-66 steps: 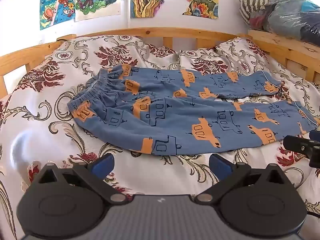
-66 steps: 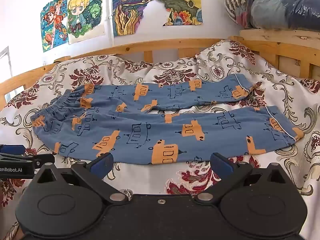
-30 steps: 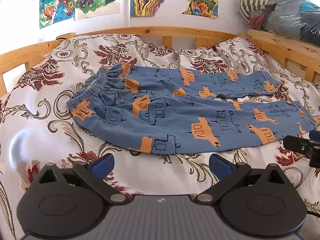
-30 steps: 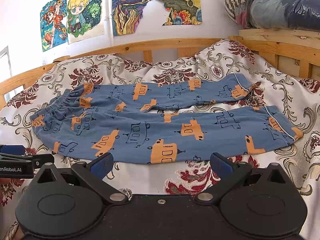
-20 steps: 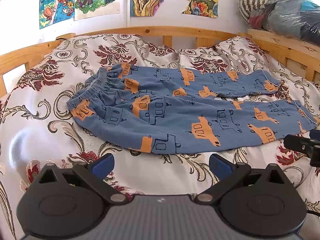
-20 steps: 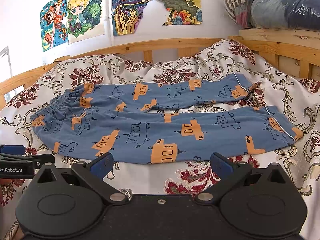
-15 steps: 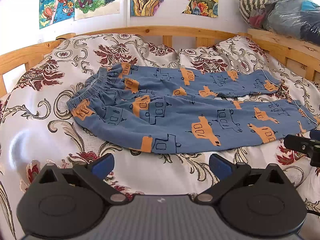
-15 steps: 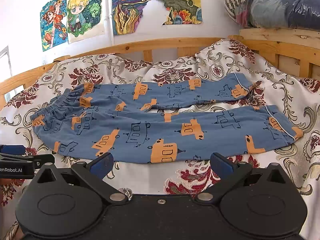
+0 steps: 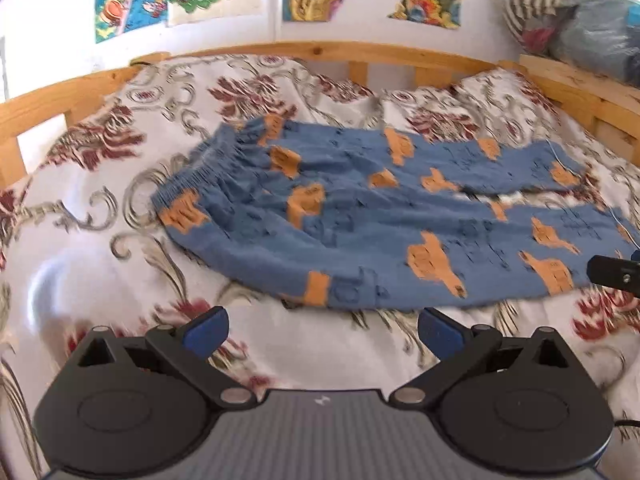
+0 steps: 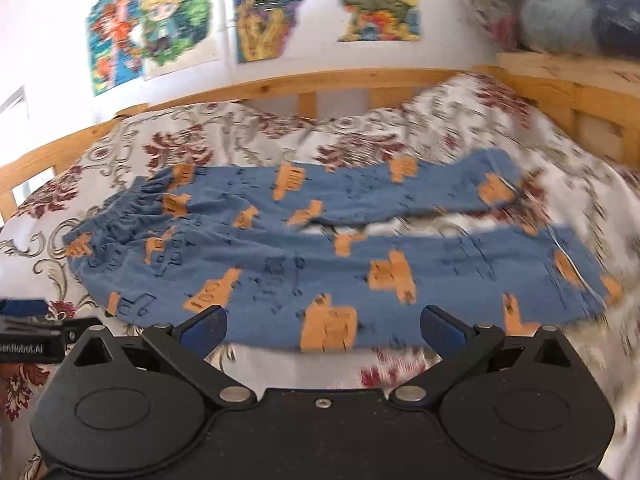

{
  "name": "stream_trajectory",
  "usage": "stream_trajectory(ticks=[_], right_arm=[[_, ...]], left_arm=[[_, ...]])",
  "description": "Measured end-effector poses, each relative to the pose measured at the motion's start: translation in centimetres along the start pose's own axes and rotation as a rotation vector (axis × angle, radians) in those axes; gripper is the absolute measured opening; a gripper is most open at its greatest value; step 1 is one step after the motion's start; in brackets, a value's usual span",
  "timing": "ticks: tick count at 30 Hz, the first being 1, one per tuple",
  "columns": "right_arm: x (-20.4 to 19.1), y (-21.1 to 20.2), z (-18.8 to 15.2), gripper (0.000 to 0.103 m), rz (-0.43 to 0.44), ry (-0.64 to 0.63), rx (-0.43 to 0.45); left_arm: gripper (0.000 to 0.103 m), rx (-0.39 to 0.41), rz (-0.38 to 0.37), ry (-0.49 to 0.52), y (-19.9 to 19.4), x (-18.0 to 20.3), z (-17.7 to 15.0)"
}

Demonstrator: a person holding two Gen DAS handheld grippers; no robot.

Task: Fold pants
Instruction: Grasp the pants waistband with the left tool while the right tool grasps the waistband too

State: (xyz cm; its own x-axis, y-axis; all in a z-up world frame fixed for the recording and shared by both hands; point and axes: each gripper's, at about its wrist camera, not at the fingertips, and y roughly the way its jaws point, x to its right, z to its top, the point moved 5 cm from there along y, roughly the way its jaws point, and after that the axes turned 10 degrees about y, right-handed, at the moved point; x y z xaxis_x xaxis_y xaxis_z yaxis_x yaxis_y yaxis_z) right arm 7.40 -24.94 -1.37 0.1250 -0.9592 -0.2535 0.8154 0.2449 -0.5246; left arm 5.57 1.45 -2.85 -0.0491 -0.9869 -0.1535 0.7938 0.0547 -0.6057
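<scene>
Blue cotton pants with orange car print (image 9: 360, 216) lie flat ahead, legs spread for folding; left gripper (image 9: 320, 330) and right gripper (image 10: 322, 330) both gape, empty.

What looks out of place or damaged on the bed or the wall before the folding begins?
The pants lie flat and look undamaged, legs slightly apart. One wall poster has a ragged, torn edge with a piece missing. Both views are blurred, so fine detail cannot be judged.

left gripper (image 9: 322, 330): jaws spread wide, nothing between | right gripper (image 10: 322, 330): jaws spread wide, nothing between
</scene>
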Motion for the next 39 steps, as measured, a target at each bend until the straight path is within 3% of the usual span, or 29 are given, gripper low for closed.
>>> stream_trajectory(ticks=[7,12,15,20,26,29,32,37,39], right_arm=[[-0.5,6.3,7.2,0.102,0.159,-0.09,-0.094],[-0.9,13.1,12.7,0.102,0.265,-0.143,-0.177],[-1.9,17.1,15.2,0.102,0.316,-0.236,-0.228],[-3.7,23.8,17.3,0.102,0.396,-0.433,-0.288],[-6.4,30.2,19.1,0.102,0.521,-0.454,-0.352],[-7.0,32.7,19.8,0.102,0.533,-0.463,-0.377],[-6.6,34.6,20.4,0.09,0.522,-0.465,-0.402],[-5.6,36.8,20.6,0.077,0.495,-0.467,-0.439],[-5.2,37.0,20.4,0.06,0.499,-0.468,-0.451]], left_arm=[[0.103,0.038,0.039,0.018,2.7,-4.9,7.2],[0.103,0.067,0.04,0.119,6.7,-8.8,13.7],[0.103,0.017,0.002,0.188,10.2,-10.9,16.6],[0.103,-0.116,-0.07,0.237,16.1,-13.9,18.3],[0.102,-0.156,-0.145,0.285,20.4,-15.2,18.8],[0.091,-0.187,-0.19,0.341,22.0,-15.1,19.0],[0.079,-0.216,-0.246,0.378,23.1,-15.0,19.2],[0.074,-0.251,-0.268,0.412,24.3,-14.8,19.3],[0.064,-0.25,-0.278,0.408,24.5,-14.7,19.5]])
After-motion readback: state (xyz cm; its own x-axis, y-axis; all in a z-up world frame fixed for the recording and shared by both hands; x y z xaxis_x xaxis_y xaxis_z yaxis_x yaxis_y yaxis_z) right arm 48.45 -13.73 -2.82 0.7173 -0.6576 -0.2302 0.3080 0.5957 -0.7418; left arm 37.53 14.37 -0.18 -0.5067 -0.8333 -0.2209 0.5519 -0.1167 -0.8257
